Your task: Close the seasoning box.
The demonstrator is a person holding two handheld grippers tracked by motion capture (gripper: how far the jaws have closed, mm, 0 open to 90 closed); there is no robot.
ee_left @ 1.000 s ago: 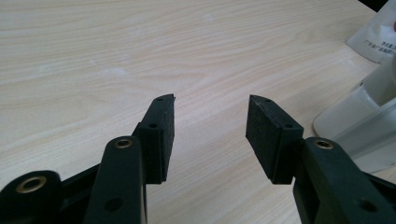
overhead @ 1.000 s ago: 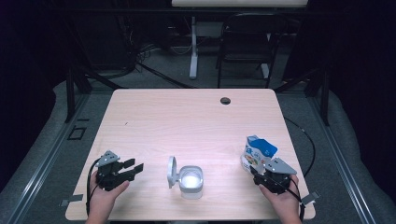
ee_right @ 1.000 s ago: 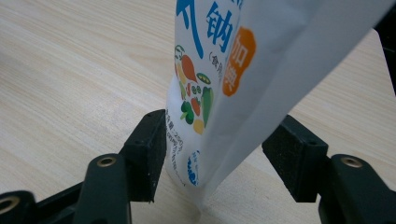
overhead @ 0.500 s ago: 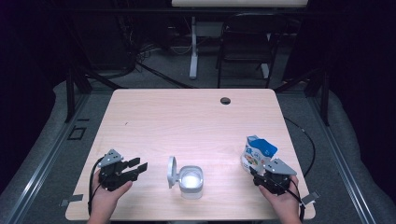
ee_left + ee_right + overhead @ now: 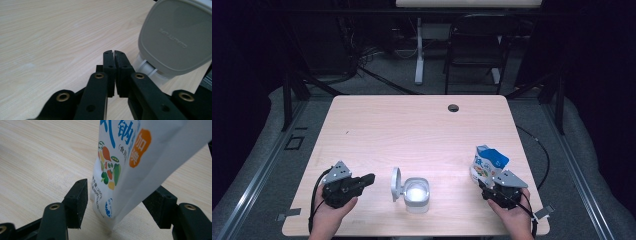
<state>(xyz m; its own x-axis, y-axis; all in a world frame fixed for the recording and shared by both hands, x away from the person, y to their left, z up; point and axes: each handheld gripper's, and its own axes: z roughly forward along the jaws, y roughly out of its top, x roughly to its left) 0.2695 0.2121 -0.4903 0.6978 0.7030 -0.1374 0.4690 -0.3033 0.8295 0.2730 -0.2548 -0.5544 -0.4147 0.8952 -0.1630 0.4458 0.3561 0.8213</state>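
One white pouch (image 5: 130,162): blue Chinese characters, orange badge, vegetable picture.

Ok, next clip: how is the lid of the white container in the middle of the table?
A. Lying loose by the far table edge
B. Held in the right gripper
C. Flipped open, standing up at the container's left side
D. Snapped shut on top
C: in the high view the lid stands upright on the left side of the white container, whose top is open; the left gripper view shows it joined on at its base.
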